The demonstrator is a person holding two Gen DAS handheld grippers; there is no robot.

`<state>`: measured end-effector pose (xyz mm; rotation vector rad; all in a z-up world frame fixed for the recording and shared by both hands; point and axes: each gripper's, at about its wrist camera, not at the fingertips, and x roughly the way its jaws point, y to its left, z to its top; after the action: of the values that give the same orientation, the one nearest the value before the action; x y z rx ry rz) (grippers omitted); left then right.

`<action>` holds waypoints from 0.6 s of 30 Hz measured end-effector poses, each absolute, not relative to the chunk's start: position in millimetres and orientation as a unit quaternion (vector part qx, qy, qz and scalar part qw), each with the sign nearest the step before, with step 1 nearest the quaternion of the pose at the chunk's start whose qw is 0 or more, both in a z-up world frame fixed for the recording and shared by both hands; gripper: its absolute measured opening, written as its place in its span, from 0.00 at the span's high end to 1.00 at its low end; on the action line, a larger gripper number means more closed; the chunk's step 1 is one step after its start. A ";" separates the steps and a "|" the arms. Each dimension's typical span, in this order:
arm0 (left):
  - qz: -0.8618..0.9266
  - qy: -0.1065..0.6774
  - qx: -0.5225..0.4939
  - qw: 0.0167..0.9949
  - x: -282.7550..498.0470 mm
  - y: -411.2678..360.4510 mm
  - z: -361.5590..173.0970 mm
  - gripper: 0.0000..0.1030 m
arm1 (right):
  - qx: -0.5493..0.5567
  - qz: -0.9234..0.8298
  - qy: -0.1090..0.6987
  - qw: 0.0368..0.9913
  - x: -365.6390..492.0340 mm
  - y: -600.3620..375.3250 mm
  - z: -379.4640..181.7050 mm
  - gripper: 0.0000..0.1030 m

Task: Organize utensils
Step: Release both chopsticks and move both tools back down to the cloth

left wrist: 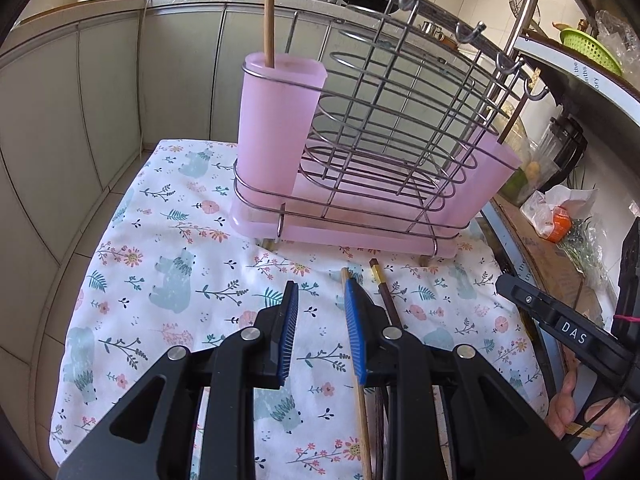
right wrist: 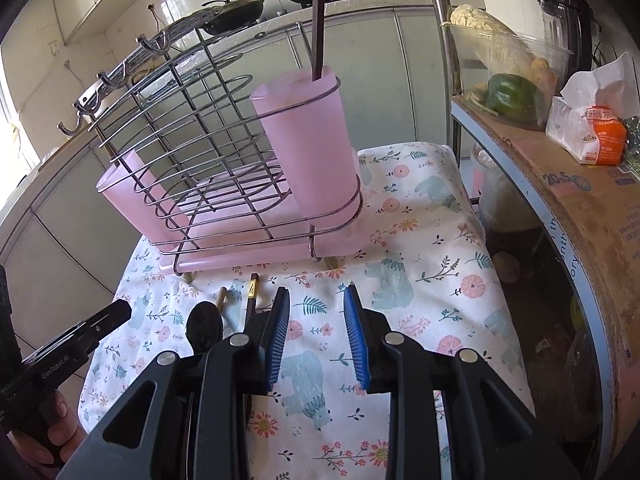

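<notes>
Left wrist view: wire utensil rack [left wrist: 384,128], chrome rod on a pink plastic drip base, stands on the floral cloth [left wrist: 160,280]. Pink frosted cup [left wrist: 276,120] at the rack's near-left end holds one upright pale wooden chopstick [left wrist: 269,12]. In front of the rack lie a pale wooden chopstick [left wrist: 360,420] and a dark chopstick [left wrist: 386,296], long axes pointing roughly toward the rack. Left gripper [left wrist: 322,320]: jaws partly open, nothing held; the pale stick runs under its right blue ribbed pad.

Right wrist view: same rack; its near-right pink cup [right wrist: 308,148] holds an upright dark chopstick [right wrist: 318,20]. Right gripper [right wrist: 316,320]: jaws partly open, nothing held. Loose sticks and a black spoon [right wrist: 204,326] lie in front of the rack, left of this gripper. Judged: left gripper is nearer them.
</notes>
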<state>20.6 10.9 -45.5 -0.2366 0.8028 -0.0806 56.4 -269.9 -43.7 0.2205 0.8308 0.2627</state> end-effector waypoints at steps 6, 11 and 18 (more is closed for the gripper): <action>-0.035 0.397 -0.112 0.910 23.3 11.7 -52.6 0.77 | 0.104 0.129 0.412 0.896 59.4 -266.3 -49.9 0.74; -0.026 0.410 -0.103 0.906 26.6 10.8 -59.6 0.77 | 0.098 0.136 0.419 0.893 62.4 -260.4 -53.1 0.74; -0.017 0.425 -0.100 0.899 32.3 11.9 -66.8 0.77 | 0.088 0.144 0.425 0.889 68.8 -249.8 -57.1 0.74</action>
<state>32.3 11.9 -66.8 -0.2072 0.8797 -0.0362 68.8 -249.8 -57.1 0.1830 0.8823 0.3001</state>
